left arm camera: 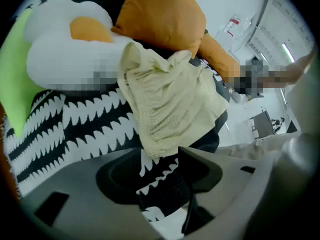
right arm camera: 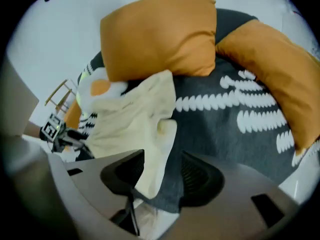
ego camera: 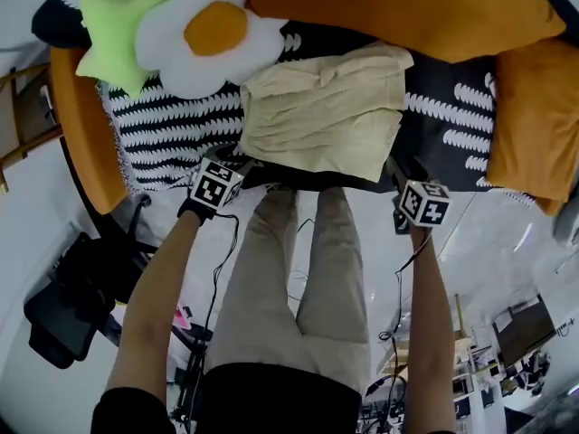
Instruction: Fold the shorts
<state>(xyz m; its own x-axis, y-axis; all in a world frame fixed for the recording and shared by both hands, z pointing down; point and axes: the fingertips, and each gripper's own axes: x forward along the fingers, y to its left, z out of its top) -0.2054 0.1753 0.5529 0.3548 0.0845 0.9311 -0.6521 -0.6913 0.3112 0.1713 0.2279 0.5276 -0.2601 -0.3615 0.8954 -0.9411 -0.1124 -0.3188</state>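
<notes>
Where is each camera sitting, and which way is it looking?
Head view: on the person's head, looking steeply down at the shorts on the patterned blanket; shows both forearms, legs, left gripper and right gripper.
Left gripper view: rides the left gripper, looking along its open jaws at the shorts' near corner.
Right gripper view: rides the right gripper, its open jaws either side of another shorts corner.
Shared: all three see the shorts and an orange cushion.
</notes>
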